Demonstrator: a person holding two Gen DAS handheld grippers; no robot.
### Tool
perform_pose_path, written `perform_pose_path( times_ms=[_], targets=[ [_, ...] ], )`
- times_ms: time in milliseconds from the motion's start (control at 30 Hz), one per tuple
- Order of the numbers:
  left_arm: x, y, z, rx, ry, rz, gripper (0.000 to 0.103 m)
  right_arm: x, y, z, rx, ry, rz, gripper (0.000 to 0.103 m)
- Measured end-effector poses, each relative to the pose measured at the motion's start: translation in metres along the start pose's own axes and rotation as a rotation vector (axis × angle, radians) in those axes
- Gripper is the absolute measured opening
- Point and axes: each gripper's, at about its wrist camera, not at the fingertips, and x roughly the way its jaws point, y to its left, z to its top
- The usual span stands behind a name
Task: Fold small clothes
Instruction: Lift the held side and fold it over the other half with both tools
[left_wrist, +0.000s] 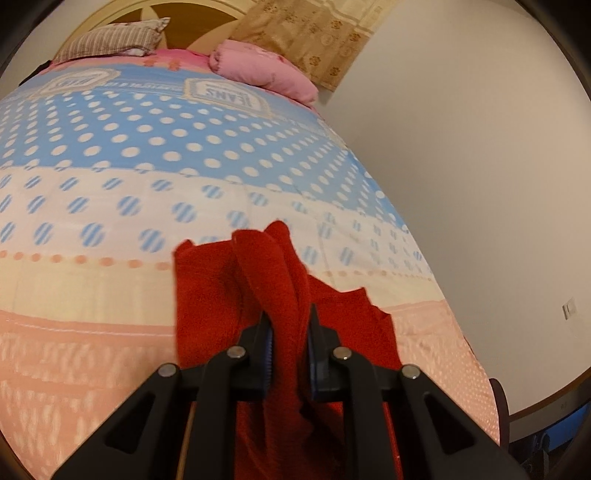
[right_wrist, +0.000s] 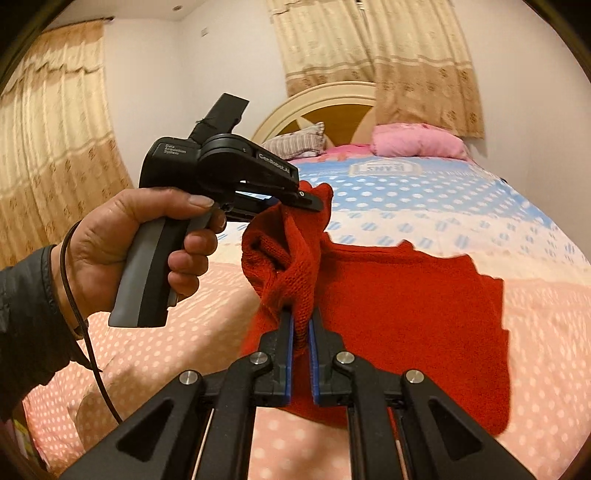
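Both grippers are clamped on 1 red knitted garment (right_wrist: 406, 295) that lies partly lifted over the near half of the bed (left_wrist: 110, 295). In the left wrist view, the left gripper (left_wrist: 290, 332) has its 2 blue-padded jaws pinched on a bunched fold of the red knit, which rises between them and drapes away to the far side and to the right over the bedspread. In the right wrist view, the right gripper (right_wrist: 301, 325) has its jaws nearly together, squeezing a thin ridge of the same knit; the fabric runs up and to the left from there to the left gripper (right_wrist: 314, 201), whose tips bite an upper corner of the garment. A hand (right_wrist: 140, 240) with a dark sleeve holds that left gripper's grey handle, a thin black cord (right_wrist: 74, 302) trailing down from the wrist. The rest of the garment spreads flat to the right on the pink dotted part of the cover. At the far end of the bed lie a striped pillow (left_wrist: 110, 40) and a pink pillow (left_wrist: 258, 70) against a rounded headboard (right_wrist: 321, 107), with beige curtains (right_wrist: 406, 44) behind.
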Motion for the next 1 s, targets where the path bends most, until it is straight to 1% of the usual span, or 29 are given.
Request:
perform_pose_path(
  times_ms=[333,567,767,867,933,967,1000],
  targets=[
    [0.036,-0.051,-0.002,0.05,0.041,-0.053,0.015,-0.029,-0.053,-0.006,0.107,-0.016,-0.006,0.006],
    [0.069,-0.08,-0.013,0.136,0.069,-0.034,0.015,-0.033,-0.09,-0.023,0.234,0.008,-0.011,0.006],
    [0.094,-0.097,-0.025,0.176,0.093,-0.046,0.015,-0.034,-0.115,-0.038,0.329,0.033,-0.014,0.006],
    [0.099,-0.108,-0.03,0.224,0.086,-0.038,0.018,-0.034,-0.125,-0.047,0.375,0.041,-0.015,0.006],
    [0.095,-0.116,-0.035,0.265,0.08,-0.062,0.019,-0.037,-0.134,-0.054,0.405,0.043,-0.028,0.006],
    [0.088,-0.12,-0.039,0.294,0.06,-0.054,0.023,-0.038,-0.138,-0.058,0.417,0.043,-0.033,0.006],
    [0.083,-0.121,-0.041,0.315,0.044,-0.046,0.025,-0.038,-0.14,-0.06,0.426,0.046,-0.034,0.006]
  ],
)
